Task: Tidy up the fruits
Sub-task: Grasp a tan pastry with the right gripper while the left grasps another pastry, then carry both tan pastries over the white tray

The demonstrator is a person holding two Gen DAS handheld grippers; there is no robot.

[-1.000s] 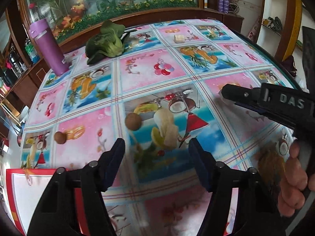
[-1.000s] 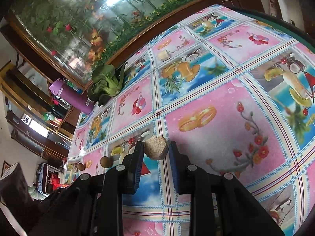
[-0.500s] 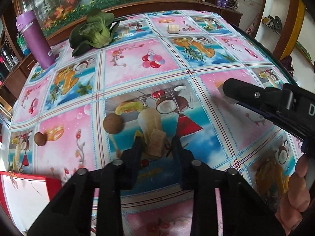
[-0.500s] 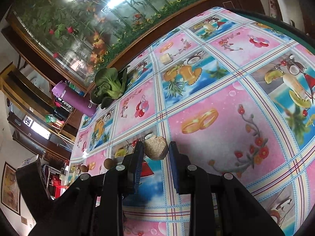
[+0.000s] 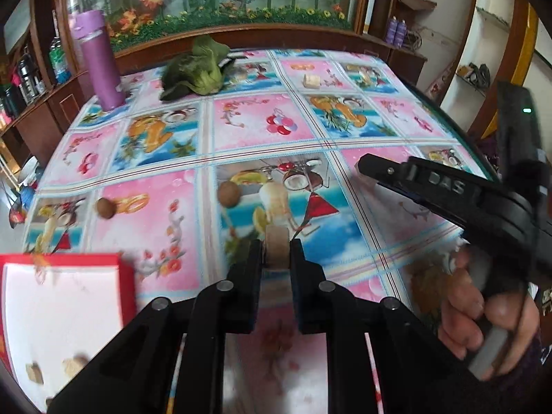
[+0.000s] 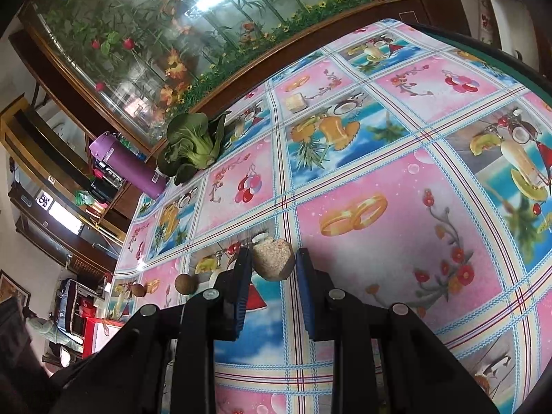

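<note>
My left gripper (image 5: 276,245) is shut on a small tan fruit chunk (image 5: 276,250), held just above the patterned tablecloth. The right gripper (image 6: 273,258) is shut on a rough tan fruit piece (image 6: 273,265). Two round brown fruits lie on the cloth, one (image 5: 228,194) just ahead of the left gripper and one (image 5: 105,208) further left; the right wrist view shows them too (image 6: 186,283) (image 6: 138,289). A red-rimmed white box (image 5: 62,310) at the lower left holds two tan chunks (image 5: 74,365).
A purple bottle (image 5: 100,65) and a leafy green vegetable (image 5: 196,72) stand at the table's far side. A pale cube (image 5: 312,80) lies far centre. A hand (image 5: 483,317) grips the right tool's handle on the right. A wooden ledge borders the back.
My left gripper went from wide open to shut on the tan chunk, and the red-rimmed box has come further into its view. The right gripper kept its hold on its piece.
</note>
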